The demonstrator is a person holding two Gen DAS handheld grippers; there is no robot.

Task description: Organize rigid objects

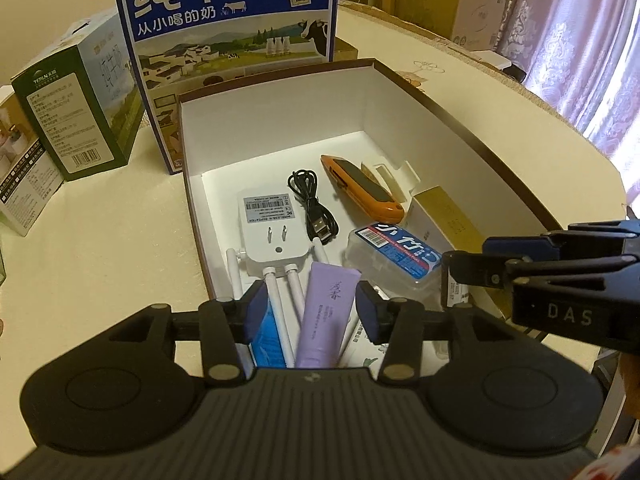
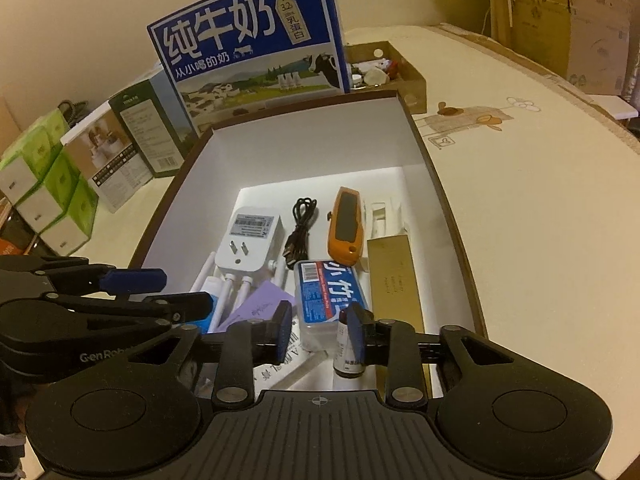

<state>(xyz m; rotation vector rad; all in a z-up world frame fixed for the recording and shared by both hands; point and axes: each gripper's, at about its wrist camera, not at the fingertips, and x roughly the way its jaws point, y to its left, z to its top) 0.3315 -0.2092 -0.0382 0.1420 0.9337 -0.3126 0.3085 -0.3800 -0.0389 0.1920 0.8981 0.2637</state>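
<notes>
A: Both grippers over the near end of the box. Left gripper wide, nothing between its fingers; the purple tube lies below the gap, inside the box. Right gripper also wide, empty.

B: The small dark bottle?

A: Standing in the box, just beside the right gripper's right finger. Touching or not, cannot tell.

B: Risk?

A: My guess: a sideways nudge tips that bottle onto the clear plastic case. Also crowding. The router, cable and orange device lie close together, so closing on the tube may drag the router's antennas. And the two grippers sit near enough to knock each other.
</notes>
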